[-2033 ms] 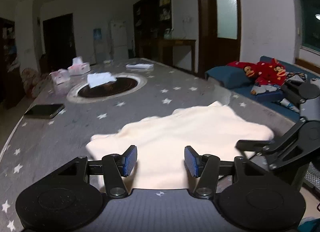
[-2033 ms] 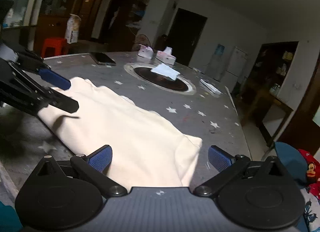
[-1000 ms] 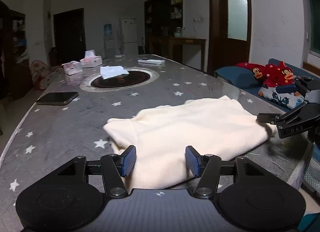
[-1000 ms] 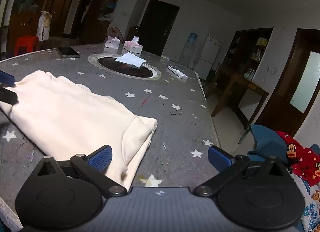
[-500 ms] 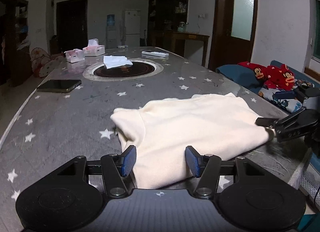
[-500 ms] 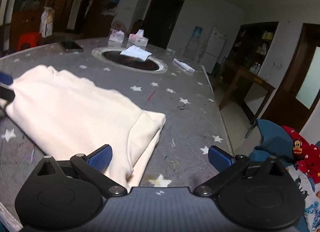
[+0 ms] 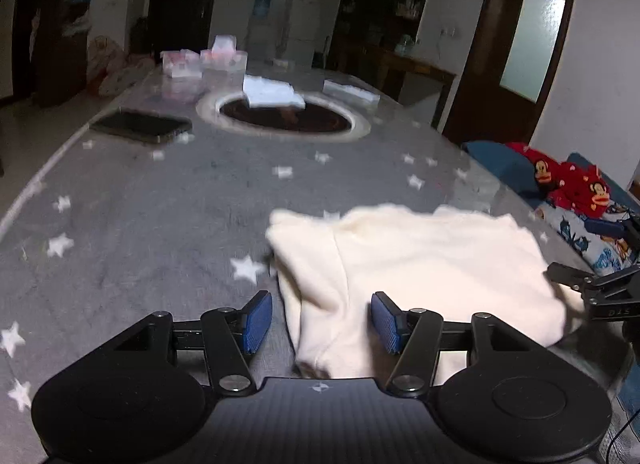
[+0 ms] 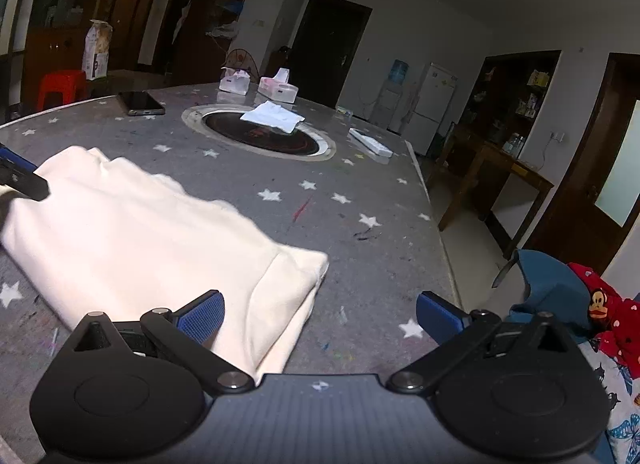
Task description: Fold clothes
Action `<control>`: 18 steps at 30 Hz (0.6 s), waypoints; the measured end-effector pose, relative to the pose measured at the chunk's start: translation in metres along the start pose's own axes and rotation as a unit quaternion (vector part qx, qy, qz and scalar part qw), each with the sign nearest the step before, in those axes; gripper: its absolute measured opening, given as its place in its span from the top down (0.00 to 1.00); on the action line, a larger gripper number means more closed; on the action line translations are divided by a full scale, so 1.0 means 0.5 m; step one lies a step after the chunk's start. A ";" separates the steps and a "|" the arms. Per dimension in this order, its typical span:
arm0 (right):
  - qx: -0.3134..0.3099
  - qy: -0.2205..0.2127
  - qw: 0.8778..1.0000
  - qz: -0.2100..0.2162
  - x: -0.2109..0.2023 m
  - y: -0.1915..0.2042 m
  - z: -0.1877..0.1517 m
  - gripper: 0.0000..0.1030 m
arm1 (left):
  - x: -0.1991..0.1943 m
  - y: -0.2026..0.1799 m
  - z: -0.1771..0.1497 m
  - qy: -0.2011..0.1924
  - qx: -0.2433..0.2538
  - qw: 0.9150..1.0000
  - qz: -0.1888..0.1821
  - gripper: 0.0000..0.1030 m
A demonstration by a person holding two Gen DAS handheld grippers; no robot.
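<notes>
The left gripper (image 7: pixel 321 317) hangs with its jaws apart over one end of the folded cream garment (image 7: pixel 416 268), gripping nothing; the right gripper (image 8: pixel 320 314) gapes wide at the opposite end. The garment lies flat on the star-patterned table (image 7: pixel 160 200).

The left gripper (image 7: pixel 322 318) is matte black, with two round discs at the lower corners of the frame and a ribbed grey plate between them that carries a small crosshair mark. Thin black linkage bars with silver screws lead to two blue textured pads (image 7: pixel 258 322). The right gripper (image 8: pixel 320 314) has the same build, with blue pads (image 8: pixel 202 316) too.
</notes>
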State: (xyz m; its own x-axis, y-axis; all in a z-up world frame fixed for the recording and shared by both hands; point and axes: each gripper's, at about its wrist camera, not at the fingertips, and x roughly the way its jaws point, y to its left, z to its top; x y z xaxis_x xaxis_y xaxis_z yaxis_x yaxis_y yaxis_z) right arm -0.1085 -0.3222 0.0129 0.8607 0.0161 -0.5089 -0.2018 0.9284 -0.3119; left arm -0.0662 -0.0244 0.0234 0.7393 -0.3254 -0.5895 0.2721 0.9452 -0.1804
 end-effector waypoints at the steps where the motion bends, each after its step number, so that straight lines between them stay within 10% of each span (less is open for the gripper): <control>1: 0.003 -0.002 1.000 0.000 0.005 -0.005 0.006 0.00 | -0.008 -0.005 0.006 -0.011 0.003 1.000 -0.003 0.43; 9: 0.006 0.005 1.000 -0.017 0.085 -0.019 0.033 0.00 | 0.016 -0.040 0.016 -0.018 0.018 0.997 -0.076 0.43; 18: 0.021 0.024 0.999 -0.010 0.119 -0.040 0.041 0.00 | 0.028 -0.009 0.030 -0.011 0.004 0.998 -0.066 0.43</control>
State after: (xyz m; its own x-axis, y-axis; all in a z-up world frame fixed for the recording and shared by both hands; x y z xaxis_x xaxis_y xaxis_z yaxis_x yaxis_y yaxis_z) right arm -0.0437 -0.3325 0.0052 0.8410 -0.0200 -0.5407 -0.1636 0.9431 -0.2893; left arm -0.0477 -0.0337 0.0279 0.7107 -0.4469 -0.5433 0.3725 0.8942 -0.2484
